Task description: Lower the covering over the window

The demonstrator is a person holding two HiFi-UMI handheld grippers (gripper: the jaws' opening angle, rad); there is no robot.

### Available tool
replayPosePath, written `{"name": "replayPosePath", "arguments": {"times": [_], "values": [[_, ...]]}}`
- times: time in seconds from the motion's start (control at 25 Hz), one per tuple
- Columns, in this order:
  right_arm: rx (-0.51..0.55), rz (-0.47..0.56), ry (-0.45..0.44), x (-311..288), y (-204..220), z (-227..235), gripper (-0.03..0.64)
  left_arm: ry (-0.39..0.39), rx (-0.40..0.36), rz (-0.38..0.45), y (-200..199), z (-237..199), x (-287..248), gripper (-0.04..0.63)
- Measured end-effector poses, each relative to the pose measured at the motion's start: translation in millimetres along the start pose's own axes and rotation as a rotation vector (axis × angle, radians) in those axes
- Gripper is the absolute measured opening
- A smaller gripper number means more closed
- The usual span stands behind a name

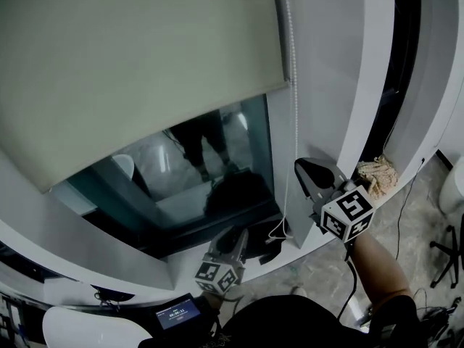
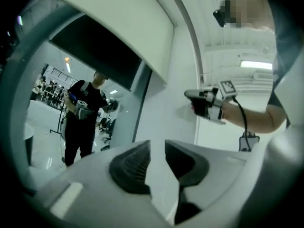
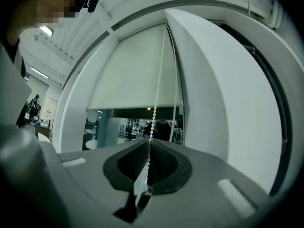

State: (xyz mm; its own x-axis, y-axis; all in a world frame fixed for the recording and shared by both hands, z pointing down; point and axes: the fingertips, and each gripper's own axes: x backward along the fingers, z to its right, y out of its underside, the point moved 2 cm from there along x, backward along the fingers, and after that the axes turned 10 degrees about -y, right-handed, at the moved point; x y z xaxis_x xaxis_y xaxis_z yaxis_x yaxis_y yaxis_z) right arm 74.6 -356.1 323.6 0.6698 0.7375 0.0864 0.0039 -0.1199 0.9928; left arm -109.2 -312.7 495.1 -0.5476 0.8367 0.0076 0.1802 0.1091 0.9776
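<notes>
My right gripper (image 3: 148, 148) fingers pinch the bead chain (image 3: 157, 89) of the half-lowered roller blind (image 3: 128, 75); left gripper (image 2: 157, 147) fingers spread.

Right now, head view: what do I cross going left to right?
Roller blind → left gripper, open → bead chain → right gripper, shut on that chain → tan bundle.

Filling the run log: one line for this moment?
blind: partly down | right hand-held gripper: shut on chain | left hand-held gripper: open, empty
</notes>
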Motion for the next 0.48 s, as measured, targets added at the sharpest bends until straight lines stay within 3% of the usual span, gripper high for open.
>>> {"name": "replayPosePath", "arguments": {"times": [0.16, 0.36, 0.48], "values": [[0.041, -0.185, -0.059, 0.9, 81.5, -37.0, 0.015, 0.116, 0.075, 0.091, -46.8, 29.1, -14.8, 0.094], [-0.11, -0.307, -0.082, 13.6, 181.2, -76.9, 0.015, 0.3, 0.058, 0.192, -112.5, 93.7, -43.7, 0.117], [-0.156, -0.359, -0.105, 18.5, 216.6, -102.0, 0.015, 0.338, 0.043, 0.231, -132.9, 112.3, -57.8, 0.124]]}}
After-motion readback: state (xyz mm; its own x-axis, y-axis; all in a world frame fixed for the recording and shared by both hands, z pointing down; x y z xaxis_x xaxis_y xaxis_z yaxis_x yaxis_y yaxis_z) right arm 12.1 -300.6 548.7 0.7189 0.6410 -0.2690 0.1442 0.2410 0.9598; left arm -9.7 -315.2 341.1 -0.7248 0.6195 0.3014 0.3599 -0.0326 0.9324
